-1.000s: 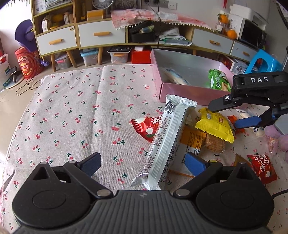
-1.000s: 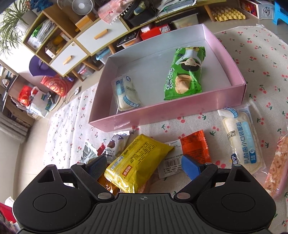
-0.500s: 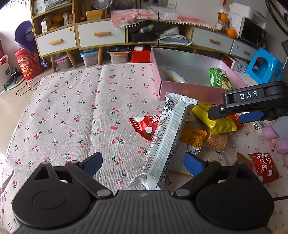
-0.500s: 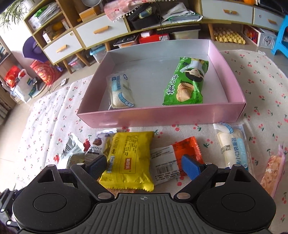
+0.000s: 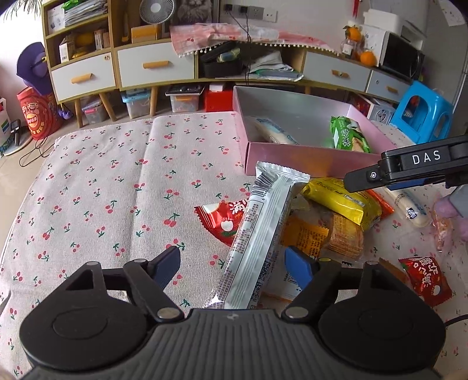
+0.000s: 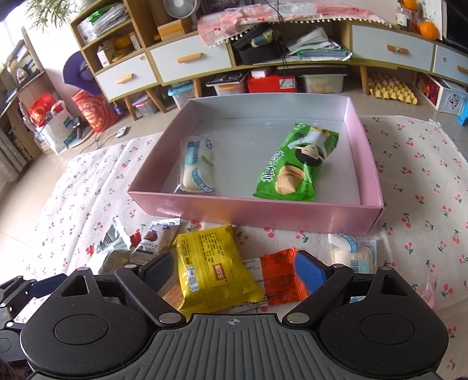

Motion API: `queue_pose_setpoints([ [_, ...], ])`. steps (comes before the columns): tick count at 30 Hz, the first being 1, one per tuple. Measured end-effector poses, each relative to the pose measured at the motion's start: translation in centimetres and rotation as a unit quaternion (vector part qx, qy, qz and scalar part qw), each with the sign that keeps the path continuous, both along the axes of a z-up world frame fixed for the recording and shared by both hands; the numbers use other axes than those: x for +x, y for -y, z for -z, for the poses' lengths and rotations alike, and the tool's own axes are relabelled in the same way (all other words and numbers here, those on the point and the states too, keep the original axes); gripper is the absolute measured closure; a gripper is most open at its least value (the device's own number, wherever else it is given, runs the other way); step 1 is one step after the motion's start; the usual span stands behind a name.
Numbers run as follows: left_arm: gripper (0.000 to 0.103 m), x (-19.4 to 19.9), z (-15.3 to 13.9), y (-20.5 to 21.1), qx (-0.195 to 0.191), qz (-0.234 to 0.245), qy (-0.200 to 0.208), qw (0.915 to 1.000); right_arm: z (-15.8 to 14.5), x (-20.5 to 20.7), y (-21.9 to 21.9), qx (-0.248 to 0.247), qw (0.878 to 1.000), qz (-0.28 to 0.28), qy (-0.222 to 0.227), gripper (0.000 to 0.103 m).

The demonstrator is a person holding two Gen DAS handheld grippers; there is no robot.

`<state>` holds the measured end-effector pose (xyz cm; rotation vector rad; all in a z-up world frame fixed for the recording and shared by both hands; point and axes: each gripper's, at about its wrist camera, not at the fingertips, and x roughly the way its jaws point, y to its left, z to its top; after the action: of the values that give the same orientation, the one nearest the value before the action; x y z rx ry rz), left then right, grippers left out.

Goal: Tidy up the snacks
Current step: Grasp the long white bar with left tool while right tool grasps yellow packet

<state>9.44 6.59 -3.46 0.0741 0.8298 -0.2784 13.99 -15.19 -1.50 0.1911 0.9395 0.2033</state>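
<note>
Inside the pink box, a white bun packet is lying at nine o'clock, a green crisps bag at three. The left gripper has just been closing around the silver bar, apparently not yet pinching; the right gripper is hanging released over the yellow packet.

This is a lived-in home, most likely a living room. Along the back wall at the top of both views runs a low wooden sideboard with pale drawers and open shelves crammed with papers, boxes and fruit. A small fan stands on it at the upper middle, and a microwave with oranges beside it sits at the upper right. Plastic storage bins are pushed under the sideboard, a blue plastic stool stands at the right, and a potted plant shows at the upper left. A cherry-print cloth covers the surface in the foreground.
</note>
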Motion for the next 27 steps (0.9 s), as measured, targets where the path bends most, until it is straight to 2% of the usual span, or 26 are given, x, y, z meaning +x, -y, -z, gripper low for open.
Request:
queue_pose_setpoints([
  [2, 0.034, 0.1, 0.1, 0.1, 0.003, 0.000, 0.004, 1.0000, 0.2, 0.2, -0.4, 0.003, 1.000, -0.011, 0.000, 0.011],
  [7, 0.037, 0.5, 0.2, 0.1, -0.007, 0.001, 0.002, 1.0000, 0.9, 0.6, -1.6, -0.014, 0.999, -0.038, -0.002, 0.013],
  [11, 0.049, 0.6, 0.2, 0.3, -0.012, 0.008, -0.006, 0.9999, 1.6, 0.5, -2.3, -0.048, 0.997, -0.061, 0.001, 0.014],
  [13, 0.054, 0.6, 0.2, 0.5, -0.014, 0.010, -0.008, 0.9998, 2.0, 0.3, -2.7, -0.066, 0.995, -0.070, 0.004, 0.019],
  [17, 0.064, 0.5, 0.0, 0.7, -0.016, 0.014, -0.010, 0.9997, 1.9, 0.2, -3.0, -0.068, 0.994, -0.080, 0.010, 0.030],
  [19, 0.068, 0.5, 0.0, 0.8, -0.013, 0.015, -0.010, 0.9998, 1.8, 0.1, -3.2, -0.069, 0.994, -0.084, 0.013, 0.045],
  [20, 0.069, 0.5, 0.0, 0.8, -0.011, 0.014, -0.011, 0.9998, 1.7, 0.1, -3.2, -0.070, 0.994, -0.087, 0.013, 0.047],
  [22, 0.070, 0.4, 0.0, 0.9, -0.008, 0.012, -0.010, 0.9998, 1.6, 0.0, -3.3, -0.070, 0.993, -0.089, 0.013, 0.051],
  [27, 0.075, 0.5, -0.3, 0.6, -0.013, 0.000, -0.018, 0.9998, 1.3, 0.1, -3.2, -0.058, 0.996, -0.074, -0.004, 0.053],
])
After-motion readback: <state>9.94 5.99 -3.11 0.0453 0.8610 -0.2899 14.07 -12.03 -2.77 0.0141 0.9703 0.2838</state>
